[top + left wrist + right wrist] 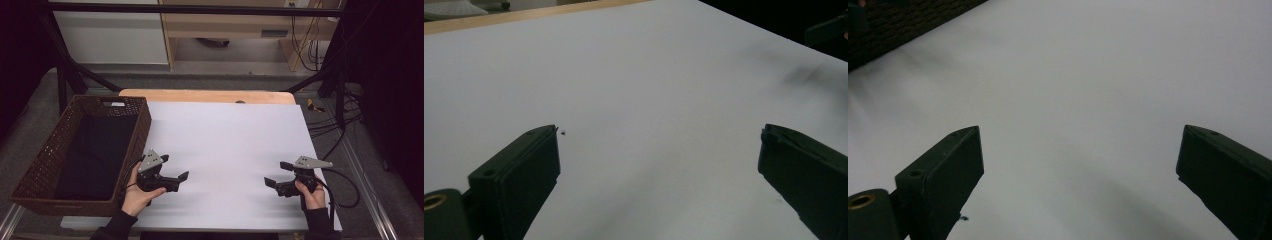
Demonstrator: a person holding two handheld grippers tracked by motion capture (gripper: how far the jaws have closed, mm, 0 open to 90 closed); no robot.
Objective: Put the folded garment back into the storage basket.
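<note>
Basket [50,165] just beside left claw [174,169]

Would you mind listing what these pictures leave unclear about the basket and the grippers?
- Brown basket, high view: its inside is too dark to tell any contents.
- Basket, right gripper view: cut off by the top and left edges.
- Right gripper, left gripper view: cut off by the right edge.
</note>
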